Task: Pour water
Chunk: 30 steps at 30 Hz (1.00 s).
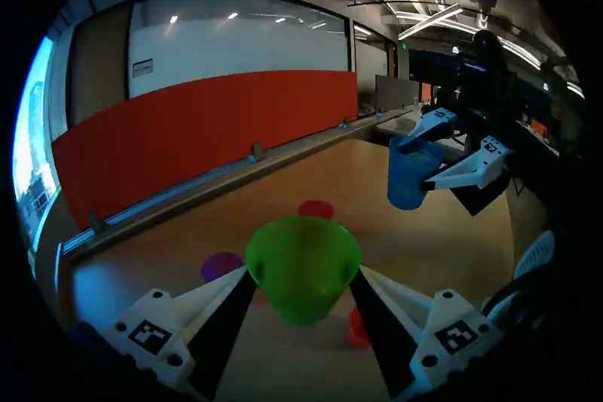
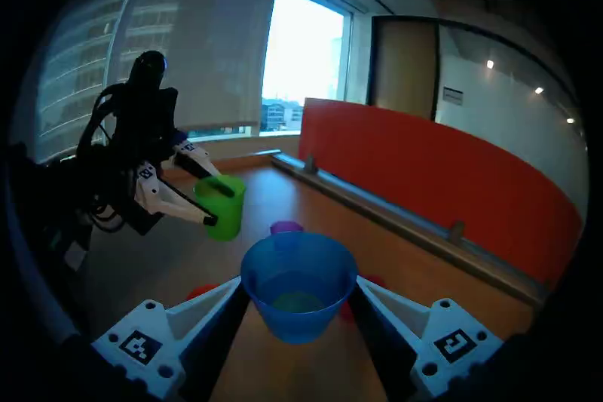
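Left gripper view, left gripper (image 1: 304,275): narrowed onto green cup (image 1: 304,262), both fingers pressing its sides below the rim.
Left gripper view, green cup: raised off table (image 1: 437,251), upright, mouth up; contents not visible from here.
Left gripper view, right gripper (image 1: 426,154): clamped on blue cup (image 1: 407,176), up to the right, well apart from green cup.
Handling, green cup: probably thin, light plastic. Tapered wall, so apt to slide down or buckle under a hard squeeze. Best gripped high, just under the rim.
Right gripper view, blue cup: upright between both fingers, above table. Possibly a little water at the bottom, hard to tell.
Right gripper view, green cup: off to the left in left gripper, roughly upright.
Right gripper view, purple cup (image 2: 286,227): on table, seen between the two held cups.
Handling, blue cup: heavier if filled, with weight shifting on a tilt. Calls for a firm mid-wall hold and a slow tip over the green rim, spills being the risk.
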Motion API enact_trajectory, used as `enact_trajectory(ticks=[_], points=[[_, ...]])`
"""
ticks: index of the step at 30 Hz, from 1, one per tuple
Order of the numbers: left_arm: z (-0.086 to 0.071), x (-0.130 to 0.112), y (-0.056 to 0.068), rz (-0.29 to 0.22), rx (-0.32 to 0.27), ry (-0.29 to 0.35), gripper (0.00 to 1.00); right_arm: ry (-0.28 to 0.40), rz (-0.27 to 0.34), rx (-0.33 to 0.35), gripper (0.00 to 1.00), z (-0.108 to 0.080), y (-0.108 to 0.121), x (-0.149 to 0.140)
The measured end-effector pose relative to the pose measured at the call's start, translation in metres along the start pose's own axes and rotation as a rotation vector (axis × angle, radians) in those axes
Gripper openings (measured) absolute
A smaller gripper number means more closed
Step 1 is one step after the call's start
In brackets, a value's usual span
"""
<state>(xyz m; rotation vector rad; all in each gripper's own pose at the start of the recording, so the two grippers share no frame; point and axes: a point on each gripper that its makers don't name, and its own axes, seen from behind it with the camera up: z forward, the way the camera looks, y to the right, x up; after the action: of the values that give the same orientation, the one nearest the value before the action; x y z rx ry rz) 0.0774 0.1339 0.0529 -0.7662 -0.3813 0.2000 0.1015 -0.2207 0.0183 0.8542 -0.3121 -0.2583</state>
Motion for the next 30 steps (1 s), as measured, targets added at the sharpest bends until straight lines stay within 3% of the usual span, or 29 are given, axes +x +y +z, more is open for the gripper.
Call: enact_trajectory(ticks=[6,12,30], points=[[-0.02,0.026,0.009,0.025,0.014,0.066,0.85,0.077,0.021,0.002,0.89,-0.016,-0.005,0.033],[-0.036,0.054,0.019,0.012,0.012,0.161,0.85,0.134,0.046,-0.001,0.89,-0.027,-0.007,0.051],[-0.059,0.103,0.037,-0.045,0.017,0.396,0.85,0.223,0.061,0.005,0.89,-0.035,-0.016,0.072]])
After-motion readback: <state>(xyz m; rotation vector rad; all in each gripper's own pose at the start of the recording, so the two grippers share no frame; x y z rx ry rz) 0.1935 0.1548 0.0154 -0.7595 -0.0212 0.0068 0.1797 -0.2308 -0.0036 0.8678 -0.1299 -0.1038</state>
